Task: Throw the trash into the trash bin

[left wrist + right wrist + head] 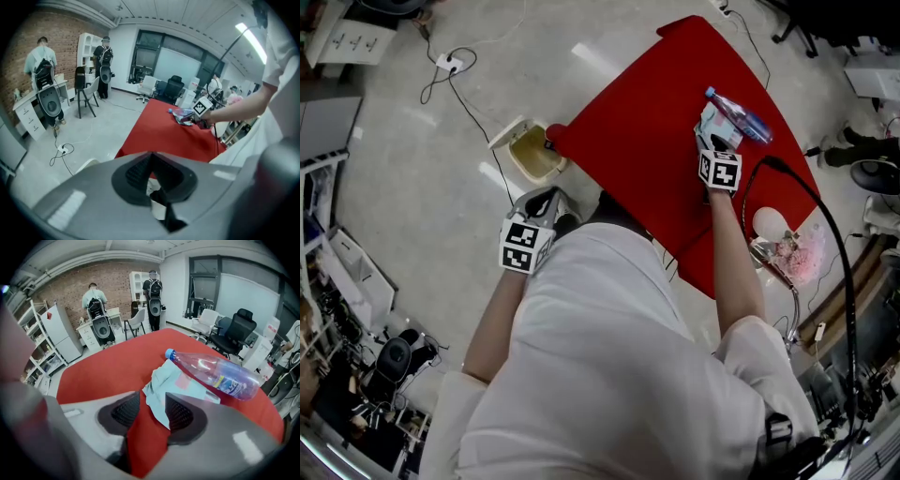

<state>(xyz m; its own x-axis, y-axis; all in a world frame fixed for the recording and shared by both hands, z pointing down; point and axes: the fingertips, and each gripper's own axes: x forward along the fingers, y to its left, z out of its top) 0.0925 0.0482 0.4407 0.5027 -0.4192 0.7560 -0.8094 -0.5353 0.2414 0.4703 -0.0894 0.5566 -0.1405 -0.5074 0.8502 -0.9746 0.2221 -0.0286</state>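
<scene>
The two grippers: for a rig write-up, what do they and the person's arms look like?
The left gripper and right gripper are grey with dark ribbed pads. Each carries a white cube with black square markers. The person wears a white short-sleeved top.

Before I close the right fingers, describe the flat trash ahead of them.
On the red-covered table lies a clear plastic bottle with a blue cap. Against its near side, just ahead of the right gripper, is a crumpled pale blue wrapper: flat and opaque, unlike the round, see-through bottle.
</scene>
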